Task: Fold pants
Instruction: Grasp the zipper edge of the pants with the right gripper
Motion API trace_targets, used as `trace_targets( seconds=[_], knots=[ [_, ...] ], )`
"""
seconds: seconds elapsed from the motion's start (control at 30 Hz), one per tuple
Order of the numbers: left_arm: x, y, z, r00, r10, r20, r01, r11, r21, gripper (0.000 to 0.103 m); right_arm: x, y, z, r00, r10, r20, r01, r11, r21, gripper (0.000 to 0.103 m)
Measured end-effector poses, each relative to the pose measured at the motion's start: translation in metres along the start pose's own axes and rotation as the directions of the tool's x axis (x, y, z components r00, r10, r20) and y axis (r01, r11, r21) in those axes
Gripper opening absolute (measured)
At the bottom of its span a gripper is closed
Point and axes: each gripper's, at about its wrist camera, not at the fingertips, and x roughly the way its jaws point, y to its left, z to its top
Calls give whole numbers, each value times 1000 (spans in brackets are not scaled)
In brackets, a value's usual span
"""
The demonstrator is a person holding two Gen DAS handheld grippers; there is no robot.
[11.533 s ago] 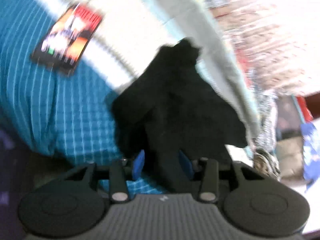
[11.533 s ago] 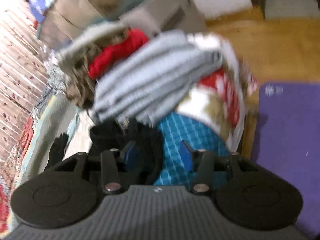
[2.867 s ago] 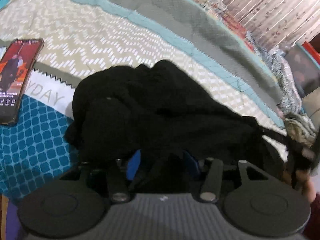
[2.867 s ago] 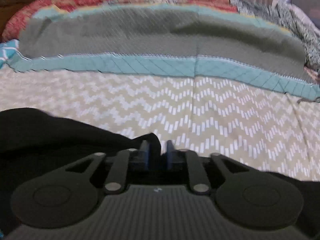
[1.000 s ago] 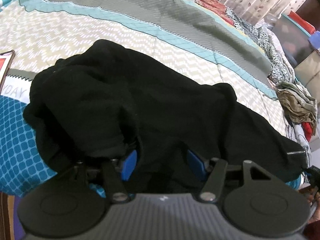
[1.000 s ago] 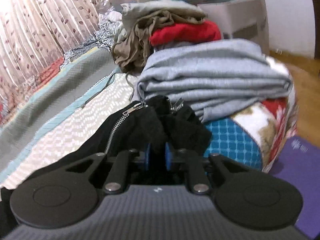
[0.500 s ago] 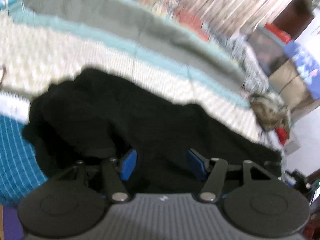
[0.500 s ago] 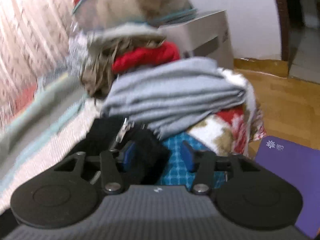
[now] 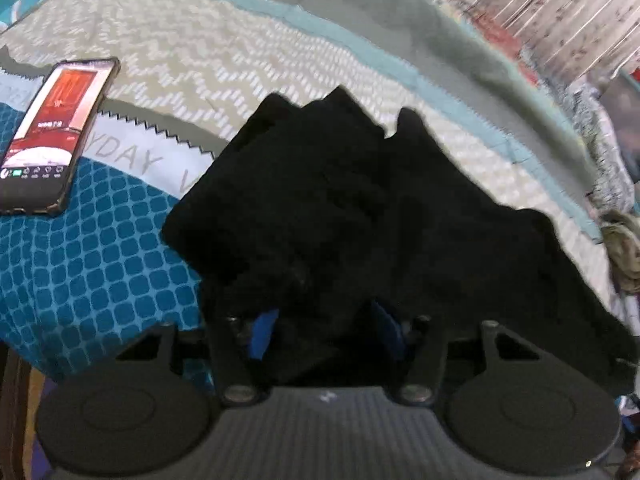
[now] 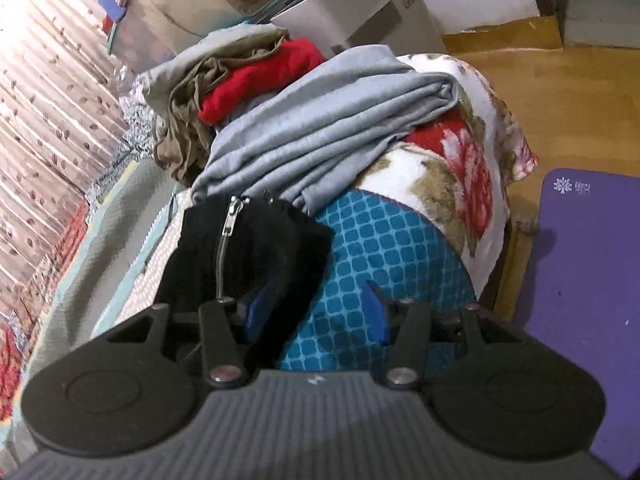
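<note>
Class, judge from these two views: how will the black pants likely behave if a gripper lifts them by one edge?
The black pants lie in soft, uneven folds on the bedspread, so they will probably droop rather than hold shape. The metal zipper may weigh that end down slightly. The fuzzy-looking fabric seems unlikely to slip from the pads.

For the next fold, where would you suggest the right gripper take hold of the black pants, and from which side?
I would grip the black pants at the zipper end, by the thick bunched edge. That edge lies nearest the open right gripper and stands raised off the blue checked bedcover. Coming in low from the bedcover side keeps the fingers off the grey folded cloth behind.
</note>
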Motion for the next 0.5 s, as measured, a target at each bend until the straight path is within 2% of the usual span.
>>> trace_targets(
  seconds=[0.1,0.13,0.2,0.27,0.3,0.37,0.4,0.47,0.5],
  knots=[
    [-26,-1,6,994,-93,54,94,995,-14,57,-1,7,0,1000,0,10,0,1000,-11,54],
    [-35,-6,11,987,-136,89,137,991,-9,58,-1,9,1,1000,2,12,-1,1000,-15,54],
    [-58,-5,22,961,-209,181,212,977,2,61,1,10,0,1000,4,9,-4,1000,-20,54],
    [-71,-1,40,942,-214,258,221,975,3,66,1,11,-2,1000,2,4,-2,1000,-19,54],
    [-72,2,53,940,-197,277,205,979,0,66,0,12,-4,1000,-2,3,2,1000,-19,54],
    [-61,5,83,956,-116,270,120,993,-1,62,0,12,-5,1000,-9,0,9,1000,-22,54],
    [-51,5,96,965,-76,252,74,997,15,61,-1,14,-7,1000,-13,-1,13,1000,-23,54],
    [-19,4,120,981,10,192,-23,998,64,51,-3,15,-9,1000,-17,-2,17,1000,-25,54],
    [-2,5,127,988,33,150,-46,995,83,50,-4,16,-10,1000,-18,-4,18,1000,-26,54]
  ],
)
